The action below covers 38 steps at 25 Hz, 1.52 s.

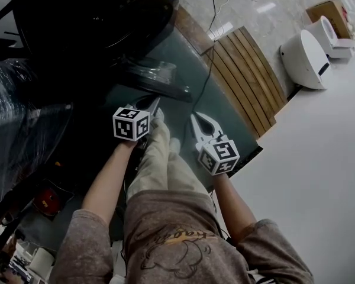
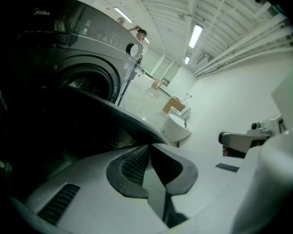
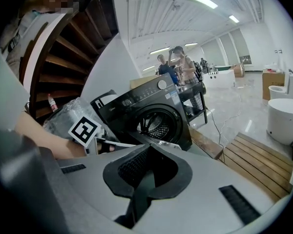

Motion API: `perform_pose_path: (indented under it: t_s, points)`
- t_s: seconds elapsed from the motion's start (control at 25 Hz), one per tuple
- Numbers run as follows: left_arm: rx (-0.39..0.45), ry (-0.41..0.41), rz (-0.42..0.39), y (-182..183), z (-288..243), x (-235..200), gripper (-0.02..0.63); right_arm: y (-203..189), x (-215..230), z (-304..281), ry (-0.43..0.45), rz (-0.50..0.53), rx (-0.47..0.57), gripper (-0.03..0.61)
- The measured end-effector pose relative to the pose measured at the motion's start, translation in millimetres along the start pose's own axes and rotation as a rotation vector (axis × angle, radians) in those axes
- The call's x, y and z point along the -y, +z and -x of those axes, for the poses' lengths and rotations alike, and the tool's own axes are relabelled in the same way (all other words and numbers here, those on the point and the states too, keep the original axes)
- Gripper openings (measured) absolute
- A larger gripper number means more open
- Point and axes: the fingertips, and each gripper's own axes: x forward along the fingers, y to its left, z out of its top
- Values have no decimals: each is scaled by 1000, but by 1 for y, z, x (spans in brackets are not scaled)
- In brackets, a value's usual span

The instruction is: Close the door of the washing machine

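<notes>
The black washing machine (image 3: pixel 151 113) stands at the top of the head view, its round drum opening (image 3: pixel 157 123) uncovered. Its door (image 1: pixel 151 76) hangs swung open toward me, the clear bowl of the window showing. My left gripper (image 1: pixel 155 102) is just below the door's edge, jaws shut with nothing between them; in the left gripper view the door's dark curved rim (image 2: pixel 112 112) runs right past the jaws (image 2: pixel 149 146), and I cannot tell if they touch. My right gripper (image 1: pixel 193 117) is beside it to the right, away from the door, also shut and empty (image 3: pixel 149 147).
A slatted wooden pallet (image 1: pixel 248 78) lies right of the machine, with a black cable (image 1: pixel 210 46) across the floor. A white toilet (image 1: pixel 305 58) and a cardboard box (image 1: pixel 328 10) stand farther right. Plastic-wrapped goods (image 1: pixel 18 117) sit at left. People (image 3: pixel 178 65) stand behind the machine.
</notes>
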Motion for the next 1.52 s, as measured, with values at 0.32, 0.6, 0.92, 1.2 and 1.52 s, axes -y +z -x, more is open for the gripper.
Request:
perform_pose_path:
  t_s: [0.32, 0.6, 0.92, 1.2, 1.52]
  points:
    - [40, -19, 39, 32, -4, -21, 3, -11, 33, -60, -35, 24, -68, -8]
    - [83, 2, 70, 50, -7, -43, 3, -6, 66, -101, -111, 19, -56, -8]
    - [161, 5, 108, 65, -8, -52, 3, -7, 91, -136, -90, 39, -62, -8]
    - [208, 35, 134, 78, -10, -63, 3, 7, 99, -159, -86, 61, -63, -8]
    - [232, 93, 139, 91, -10, -74, 3, 26, 105, -178, -69, 72, -90, -8]
